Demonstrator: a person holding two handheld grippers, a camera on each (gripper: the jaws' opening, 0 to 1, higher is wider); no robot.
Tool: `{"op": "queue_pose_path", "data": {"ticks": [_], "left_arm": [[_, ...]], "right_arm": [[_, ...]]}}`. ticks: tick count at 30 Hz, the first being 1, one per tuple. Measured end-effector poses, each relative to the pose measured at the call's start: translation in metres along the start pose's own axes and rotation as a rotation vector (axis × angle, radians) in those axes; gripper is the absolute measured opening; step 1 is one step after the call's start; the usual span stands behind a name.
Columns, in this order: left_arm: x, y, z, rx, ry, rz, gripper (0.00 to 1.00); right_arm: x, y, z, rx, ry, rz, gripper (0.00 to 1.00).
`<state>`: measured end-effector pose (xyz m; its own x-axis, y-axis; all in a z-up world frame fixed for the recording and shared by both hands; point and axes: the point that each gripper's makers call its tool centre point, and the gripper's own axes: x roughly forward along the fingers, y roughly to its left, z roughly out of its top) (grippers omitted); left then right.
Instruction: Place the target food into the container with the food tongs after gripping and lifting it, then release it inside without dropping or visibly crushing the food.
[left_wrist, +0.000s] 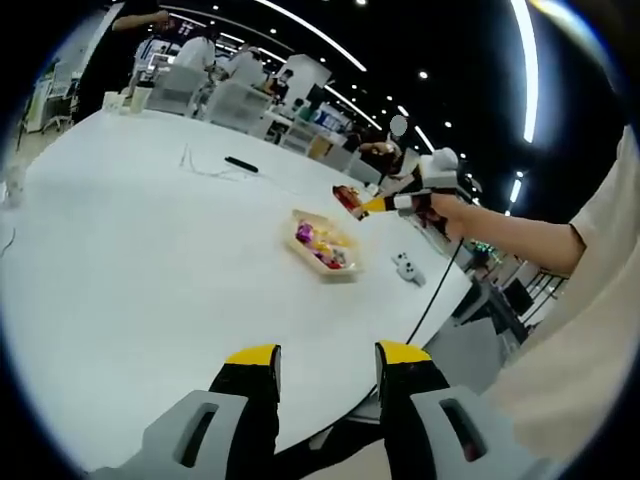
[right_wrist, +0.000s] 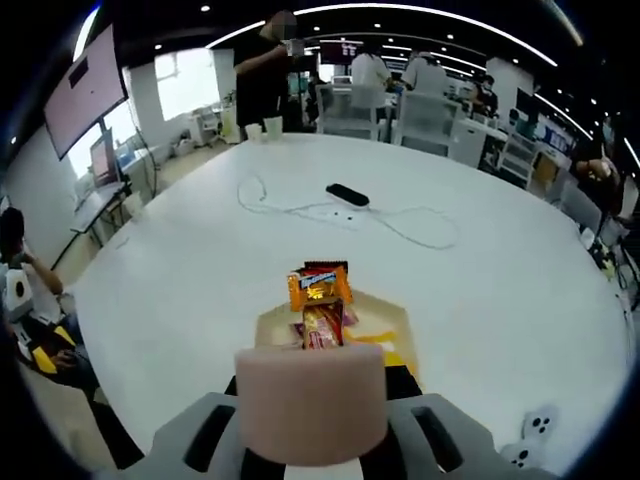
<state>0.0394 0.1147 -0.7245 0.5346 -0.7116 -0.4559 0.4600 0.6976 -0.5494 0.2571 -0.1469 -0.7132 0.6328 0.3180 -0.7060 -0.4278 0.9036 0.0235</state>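
Orange snack packet (right_wrist: 320, 285) clamped in right gripper (right_wrist: 322, 345), left gripper (left_wrist: 328, 362) parted, empty

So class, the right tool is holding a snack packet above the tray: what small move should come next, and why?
Probably lower it a little, straight down, before letting go. In the left gripper view the right tool holds the packet above the tray and apart from it. In the right gripper view the packet already lines up over the tray, so a short descent should avoid a drop.
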Motion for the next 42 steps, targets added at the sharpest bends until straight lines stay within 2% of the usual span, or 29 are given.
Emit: {"op": "queue_pose_path", "data": {"ticks": [12, 42], "left_arm": [[0.000, -0.001, 0.000, 0.001, 0.002, -0.002, 0.37], [-0.001, 0.002, -0.002, -0.003, 0.001, 0.005, 0.38]], "right_arm": [[-0.002, -0.006, 0.002, 0.004, -0.013, -0.017, 0.20], [0.003, -0.002, 0.012, -0.024, -0.039, -0.018, 0.21]]}}
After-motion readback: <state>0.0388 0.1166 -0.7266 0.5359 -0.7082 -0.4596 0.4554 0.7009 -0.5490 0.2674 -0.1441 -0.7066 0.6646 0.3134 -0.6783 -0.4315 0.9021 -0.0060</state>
